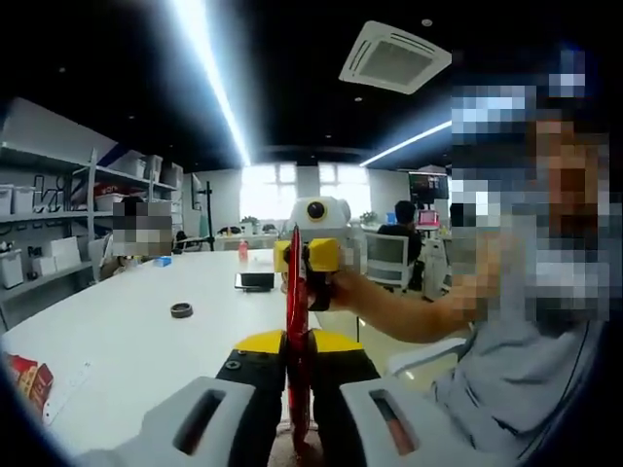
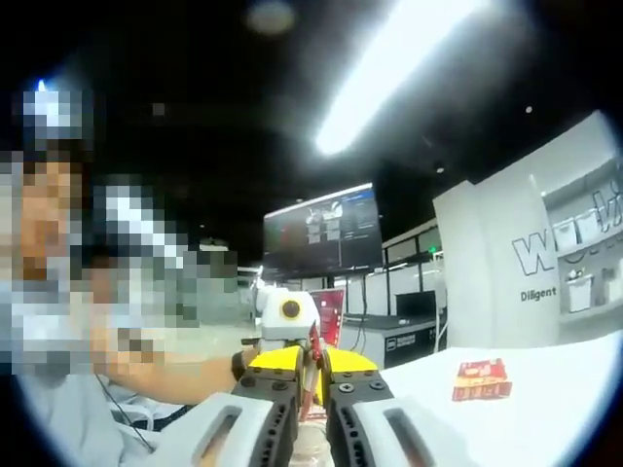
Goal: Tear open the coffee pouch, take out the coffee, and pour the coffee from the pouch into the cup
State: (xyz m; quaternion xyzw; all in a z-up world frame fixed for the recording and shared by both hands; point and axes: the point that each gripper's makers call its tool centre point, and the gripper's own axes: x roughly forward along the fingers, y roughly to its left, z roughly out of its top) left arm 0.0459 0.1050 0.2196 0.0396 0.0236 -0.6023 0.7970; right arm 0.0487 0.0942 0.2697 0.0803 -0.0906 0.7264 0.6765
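A red coffee pouch [image 1: 295,292] hangs in the air, seen edge-on as a thin strip. My left gripper [image 1: 298,342] is shut on its near edge between yellow-tipped jaws. My right gripper [image 1: 310,255], held by a person's hand, is shut on the pouch's far edge, facing the left one. In the right gripper view the right gripper [image 2: 313,364] pinches the same red pouch [image 2: 314,385], and the left gripper [image 2: 288,326] faces it just behind. Both grippers are above the table's edge, close in front of the person.
A long white table [image 1: 127,331] runs to the left with a small dark ring [image 1: 181,309], a black flat object [image 1: 256,280] and red boxes [image 1: 29,381]. A red packet [image 2: 480,379] lies on the white table [image 2: 545,389]. Shelves [image 1: 58,224] line the left wall.
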